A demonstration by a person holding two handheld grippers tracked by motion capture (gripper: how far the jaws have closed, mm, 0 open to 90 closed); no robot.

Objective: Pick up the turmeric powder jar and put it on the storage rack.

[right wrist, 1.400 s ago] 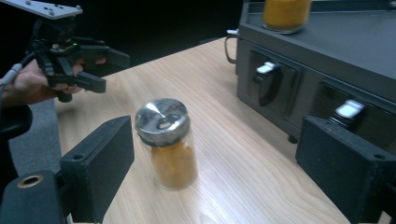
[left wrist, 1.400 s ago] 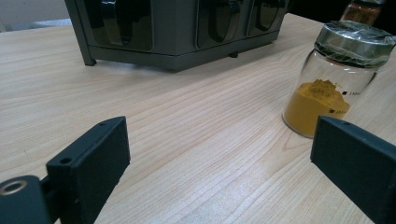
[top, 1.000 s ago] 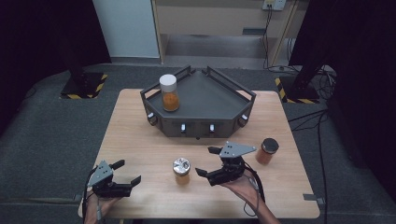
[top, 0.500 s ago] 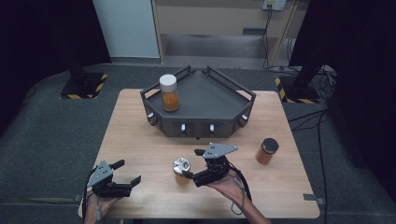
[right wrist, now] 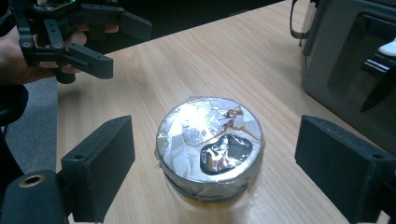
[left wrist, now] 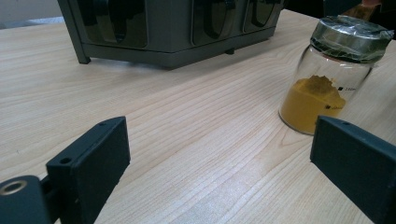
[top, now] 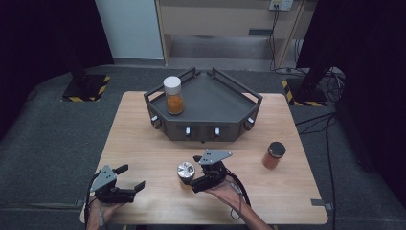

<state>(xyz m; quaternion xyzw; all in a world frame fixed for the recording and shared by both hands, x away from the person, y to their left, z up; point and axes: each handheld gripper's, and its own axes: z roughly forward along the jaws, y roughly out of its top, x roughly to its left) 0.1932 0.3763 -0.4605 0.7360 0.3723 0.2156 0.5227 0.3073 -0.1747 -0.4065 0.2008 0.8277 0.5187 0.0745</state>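
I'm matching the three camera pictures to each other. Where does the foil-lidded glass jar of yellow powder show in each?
High view: the foil-lidded glass jar of yellow powder stands at lower centre, just left of the right tongs.
Left gripper view: upper right, beyond the right-hand jaw.
Right gripper view: lower centre, between the open jaws, untouched.
Shared landmark: the dark grey angular metal tray.

left gripper (top: 128,178) fingers apart, right gripper (top: 191,170) fingers apart, angled down

a lab: black curtains (top: 43,43), hazard-taped stand bases (top: 86,88).
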